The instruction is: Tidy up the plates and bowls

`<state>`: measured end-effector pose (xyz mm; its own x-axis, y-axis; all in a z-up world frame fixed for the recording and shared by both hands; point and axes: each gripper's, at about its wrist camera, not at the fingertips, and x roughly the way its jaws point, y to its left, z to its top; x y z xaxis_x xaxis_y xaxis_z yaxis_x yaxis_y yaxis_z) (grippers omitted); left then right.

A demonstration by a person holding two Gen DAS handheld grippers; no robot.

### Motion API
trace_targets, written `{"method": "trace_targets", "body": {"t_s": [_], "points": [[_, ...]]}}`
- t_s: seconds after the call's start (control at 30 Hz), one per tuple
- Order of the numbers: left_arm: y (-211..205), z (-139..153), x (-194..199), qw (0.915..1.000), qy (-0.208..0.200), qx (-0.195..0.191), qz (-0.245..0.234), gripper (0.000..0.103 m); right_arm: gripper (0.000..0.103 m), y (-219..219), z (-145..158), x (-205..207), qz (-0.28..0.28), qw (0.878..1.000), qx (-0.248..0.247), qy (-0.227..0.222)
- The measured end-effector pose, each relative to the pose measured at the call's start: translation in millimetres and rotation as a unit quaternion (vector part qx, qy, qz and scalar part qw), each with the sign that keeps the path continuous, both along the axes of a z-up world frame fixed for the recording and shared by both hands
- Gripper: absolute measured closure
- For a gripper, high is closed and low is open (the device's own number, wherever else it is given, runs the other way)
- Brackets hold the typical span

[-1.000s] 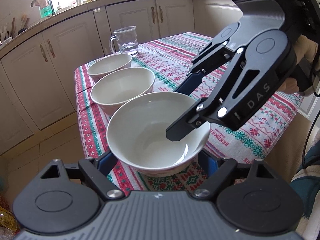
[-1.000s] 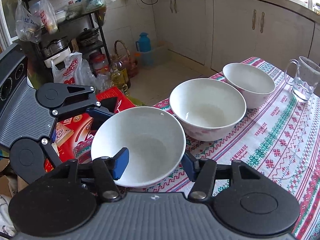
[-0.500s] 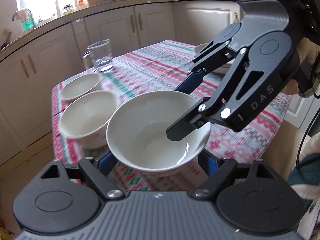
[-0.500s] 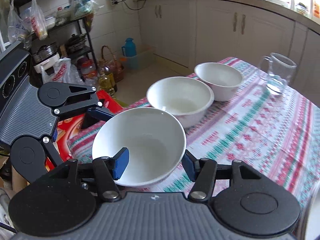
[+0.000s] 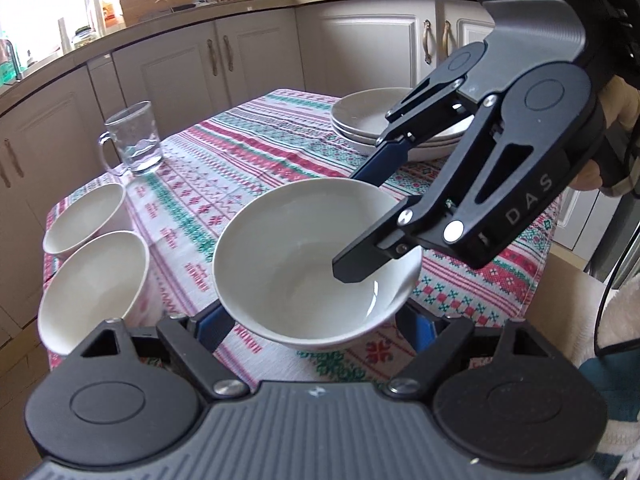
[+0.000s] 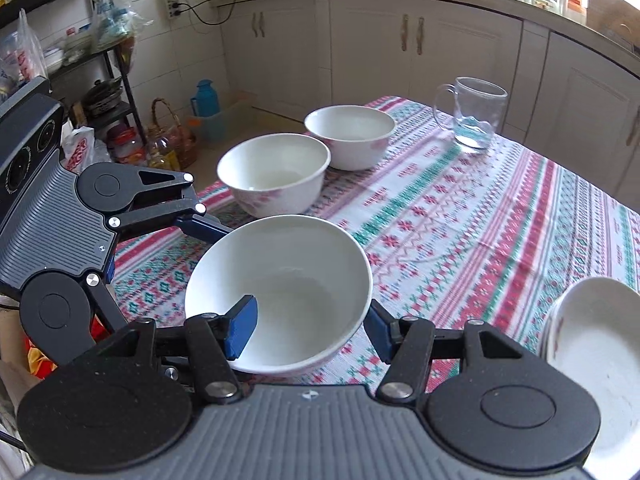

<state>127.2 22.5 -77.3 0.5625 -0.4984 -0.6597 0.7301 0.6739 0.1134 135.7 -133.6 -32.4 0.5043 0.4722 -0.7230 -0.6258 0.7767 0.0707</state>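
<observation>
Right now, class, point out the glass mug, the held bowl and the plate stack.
glass mug [image 6: 472, 118]: right wrist view, its clear side wall.
held bowl [image 5: 296, 256]: left wrist view, its inner wall.
plate stack [image 5: 364, 114]: left wrist view, top plate's inside.

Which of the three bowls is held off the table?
The nearest bowl, gripped by both hand-held grippers. The middle bowl and far bowl stand on the tablecloth, untouched.

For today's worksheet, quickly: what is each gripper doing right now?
Left gripper: closed on the bowl, across its sides.
Right gripper: closed on the same bowl's wall.
</observation>
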Motion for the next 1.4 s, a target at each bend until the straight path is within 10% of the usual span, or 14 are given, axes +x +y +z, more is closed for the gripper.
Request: {"method": "trace_targets", "body": {"t_s": [0.8, 0.97, 1.4], "points": [[-11.8, -5.8, 8.1, 0.9999, 0.013, -0.008, -0.007, 0.016, 0.031, -19.8, -12.6, 4.8, -0.020, 1.000, 0.008, 0.010], [-10.0, -5.2, 2.6, 1.0000, 0.005, -0.005, -0.001, 0.014, 0.000, -19.2, -10.8, 0.9, -0.013, 1.000, 0.015, -0.001], [30.3, 4.0, -16.6, 0.9978, 0.008, -0.017, 0.064, 0.009, 0.000, -2.4, 9.8, -12.1, 0.008, 0.998, -0.018, -0.056]]}}
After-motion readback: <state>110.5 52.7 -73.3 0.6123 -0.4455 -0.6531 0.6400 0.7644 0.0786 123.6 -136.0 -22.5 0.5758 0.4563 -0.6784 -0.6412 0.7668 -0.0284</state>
